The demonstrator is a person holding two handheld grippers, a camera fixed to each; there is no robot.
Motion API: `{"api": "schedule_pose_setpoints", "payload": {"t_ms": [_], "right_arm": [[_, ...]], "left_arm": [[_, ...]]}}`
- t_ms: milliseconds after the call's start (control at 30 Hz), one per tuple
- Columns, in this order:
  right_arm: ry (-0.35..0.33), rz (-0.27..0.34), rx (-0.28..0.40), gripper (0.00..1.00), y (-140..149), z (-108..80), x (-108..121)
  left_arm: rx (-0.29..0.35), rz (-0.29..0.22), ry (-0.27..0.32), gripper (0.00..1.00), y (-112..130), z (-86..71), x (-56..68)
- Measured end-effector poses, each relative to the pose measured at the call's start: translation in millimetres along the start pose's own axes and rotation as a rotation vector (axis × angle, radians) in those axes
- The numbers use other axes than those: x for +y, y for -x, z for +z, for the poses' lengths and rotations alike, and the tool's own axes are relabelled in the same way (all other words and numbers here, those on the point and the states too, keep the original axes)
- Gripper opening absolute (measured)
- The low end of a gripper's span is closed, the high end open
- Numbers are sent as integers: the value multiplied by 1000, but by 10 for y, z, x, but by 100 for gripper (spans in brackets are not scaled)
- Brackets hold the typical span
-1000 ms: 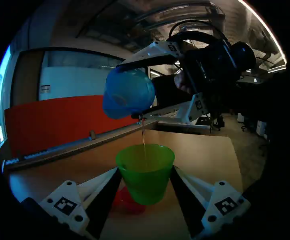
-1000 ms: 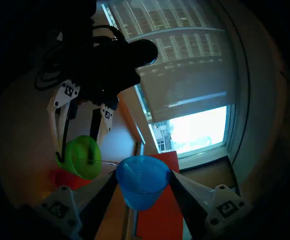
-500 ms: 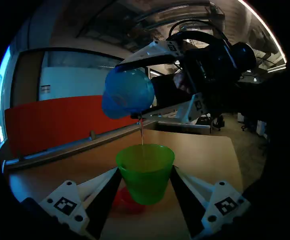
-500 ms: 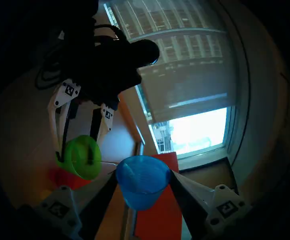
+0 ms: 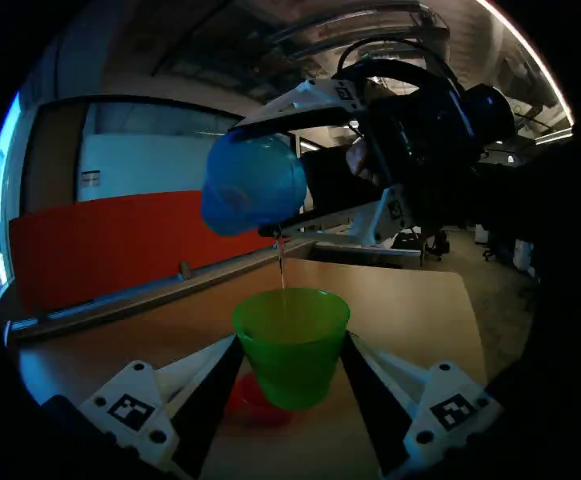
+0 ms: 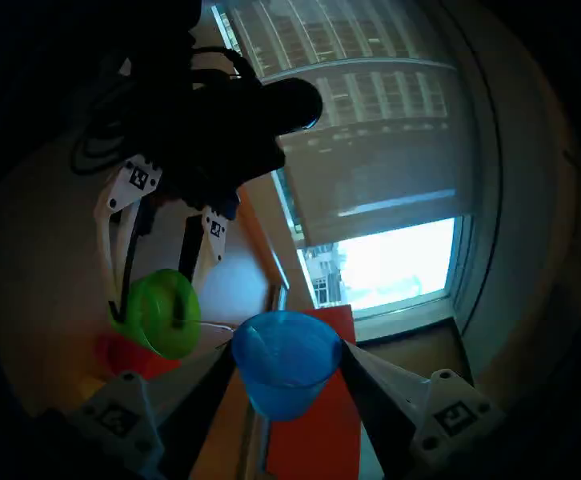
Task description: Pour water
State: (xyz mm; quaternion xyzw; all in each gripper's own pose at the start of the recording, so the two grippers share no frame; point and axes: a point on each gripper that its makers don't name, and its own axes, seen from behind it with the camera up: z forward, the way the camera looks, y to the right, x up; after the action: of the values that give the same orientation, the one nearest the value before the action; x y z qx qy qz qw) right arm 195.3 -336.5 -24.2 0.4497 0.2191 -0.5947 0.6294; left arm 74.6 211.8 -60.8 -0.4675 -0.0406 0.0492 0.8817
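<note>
In the left gripper view my left gripper [image 5: 290, 360] is shut on an upright green cup [image 5: 292, 344] held just above the wooden table [image 5: 418, 304]. Over it my right gripper [image 5: 284, 178] holds a blue cup [image 5: 252, 186] tipped on its side, and a thin stream of water [image 5: 281, 268] falls from its rim into the green cup. In the right gripper view my right gripper [image 6: 286, 376] is shut on the blue cup [image 6: 285, 370], with the left gripper [image 6: 161, 288] and the green cup [image 6: 162, 314] farther off at the left.
A red cup [image 5: 252, 400] sits on the table behind the green cup; the red cup [image 6: 134, 358] also shows in the right gripper view. An orange-red partition [image 5: 106, 240] runs along the table's far side. A bright window with blinds [image 6: 386, 192] lies beyond.
The blue cup has tipped slightly further and shifted a little left. The stream keeps falling into the green cup, which has stayed still.
</note>
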Motion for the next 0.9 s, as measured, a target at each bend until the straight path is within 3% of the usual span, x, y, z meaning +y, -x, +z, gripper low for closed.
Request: {"api": "schedule_pose_setpoints", "payload": {"t_ms": [900], "right_arm": [[-11, -17, -4, 92, -24, 22, -57]], "left_arm": [[-1, 3, -2, 83, 5, -3, -14]]}}
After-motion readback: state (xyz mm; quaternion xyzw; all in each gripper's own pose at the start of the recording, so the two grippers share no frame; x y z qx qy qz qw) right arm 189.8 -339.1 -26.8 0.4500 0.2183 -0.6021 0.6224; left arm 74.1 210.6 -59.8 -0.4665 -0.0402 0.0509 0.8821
